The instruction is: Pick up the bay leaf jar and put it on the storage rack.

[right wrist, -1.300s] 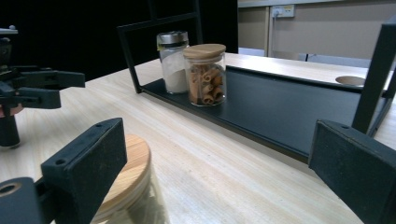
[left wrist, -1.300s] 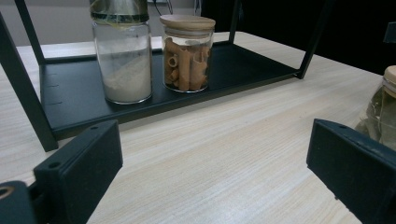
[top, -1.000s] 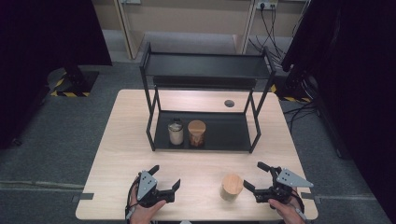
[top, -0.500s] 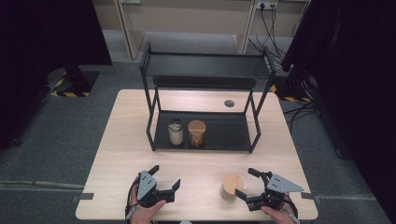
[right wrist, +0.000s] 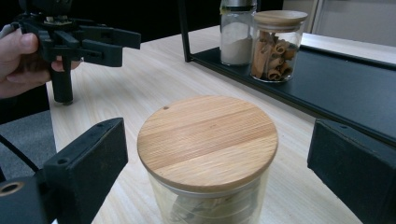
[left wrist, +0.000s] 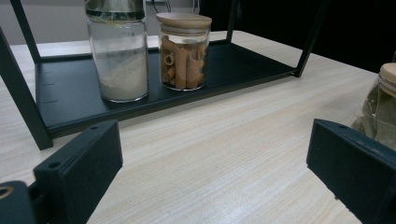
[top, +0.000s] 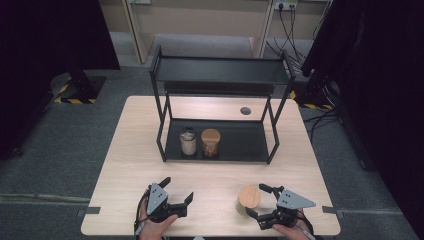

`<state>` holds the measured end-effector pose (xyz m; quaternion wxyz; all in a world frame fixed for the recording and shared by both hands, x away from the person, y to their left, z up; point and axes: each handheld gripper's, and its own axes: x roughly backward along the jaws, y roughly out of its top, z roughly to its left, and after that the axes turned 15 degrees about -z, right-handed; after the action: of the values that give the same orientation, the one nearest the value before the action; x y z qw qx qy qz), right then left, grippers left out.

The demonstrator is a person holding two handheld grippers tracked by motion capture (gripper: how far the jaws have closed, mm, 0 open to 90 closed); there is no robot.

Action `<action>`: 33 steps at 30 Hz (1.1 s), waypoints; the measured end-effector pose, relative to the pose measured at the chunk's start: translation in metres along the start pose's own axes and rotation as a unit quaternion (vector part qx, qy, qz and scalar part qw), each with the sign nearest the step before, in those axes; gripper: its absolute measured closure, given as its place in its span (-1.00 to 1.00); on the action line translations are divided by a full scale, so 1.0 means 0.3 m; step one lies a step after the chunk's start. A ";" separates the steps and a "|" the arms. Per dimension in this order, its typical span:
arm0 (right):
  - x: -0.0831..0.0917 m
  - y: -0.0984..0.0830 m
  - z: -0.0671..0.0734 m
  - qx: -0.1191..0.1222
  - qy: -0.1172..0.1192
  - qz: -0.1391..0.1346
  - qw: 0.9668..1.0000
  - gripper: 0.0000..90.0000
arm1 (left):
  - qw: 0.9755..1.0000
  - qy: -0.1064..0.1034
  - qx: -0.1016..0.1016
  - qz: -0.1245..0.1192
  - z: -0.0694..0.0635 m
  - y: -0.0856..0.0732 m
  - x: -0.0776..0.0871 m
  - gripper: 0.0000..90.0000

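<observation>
A glass jar with a round wooden lid [top: 249, 197] stands on the table near the front edge, right of centre. My right gripper [top: 256, 201] comes at it from the right. In the right gripper view the jar [right wrist: 208, 140] stands between the two black jaws of my right gripper [right wrist: 217, 156]. The jaws have just been closing a little, with gaps still on both sides of the jar. My left gripper [top: 177, 189] rests open and empty at the front left, seen also as the left gripper [right wrist: 123, 49] in a hand. Bare wood lies between the jaws of my left gripper [left wrist: 210, 163].
A black two-level metal rack [top: 220, 70] stands mid-table. On its lower shelf [left wrist: 224, 65] are a jar of white powder [top: 188, 141] and a wooden-lidded jar of tan rolls [top: 210, 143]. A round cable hole [top: 245, 110] lies behind the rack. Dark curtains flank the table.
My right gripper has moved left toward the wooden-lidded jar, so that its jaws now stand on either side of it. The left gripper has stayed put.
</observation>
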<state>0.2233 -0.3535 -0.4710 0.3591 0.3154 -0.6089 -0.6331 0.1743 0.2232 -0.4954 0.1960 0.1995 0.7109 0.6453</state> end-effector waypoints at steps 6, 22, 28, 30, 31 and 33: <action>-0.021 -0.002 0.015 0.008 0.004 0.012 1.000 -0.82 | 1.000 0.001 0.001 -0.001 0.000 -0.001 0.001 -0.94; -0.047 -0.003 0.015 0.006 -0.004 0.037 0.999 -0.46 | 1.000 -0.002 0.002 -0.004 0.003 -0.003 0.002 -0.94; -0.042 0.002 0.027 0.010 -0.014 0.025 1.000 -0.44 | 1.000 -0.002 0.002 -0.004 0.005 -0.002 0.002 -0.94; -0.042 0.004 0.029 0.011 -0.016 0.022 1.000 -0.44 | 1.000 -0.003 0.002 -0.004 0.004 -0.002 0.002 -0.94; -0.043 0.006 0.032 0.013 -0.018 0.020 1.000 -0.44 | 1.000 -0.004 0.001 -0.003 0.005 -0.002 0.001 -0.94; -0.044 0.009 0.036 0.016 -0.020 0.017 1.000 -0.44 | 1.000 -0.004 0.001 -0.003 0.005 -0.002 0.001 -0.94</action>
<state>0.2217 -0.3365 -0.4681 0.3529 0.2981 -0.6314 -0.6229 0.1749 0.2246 -0.4961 0.2004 0.2001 0.7117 0.6429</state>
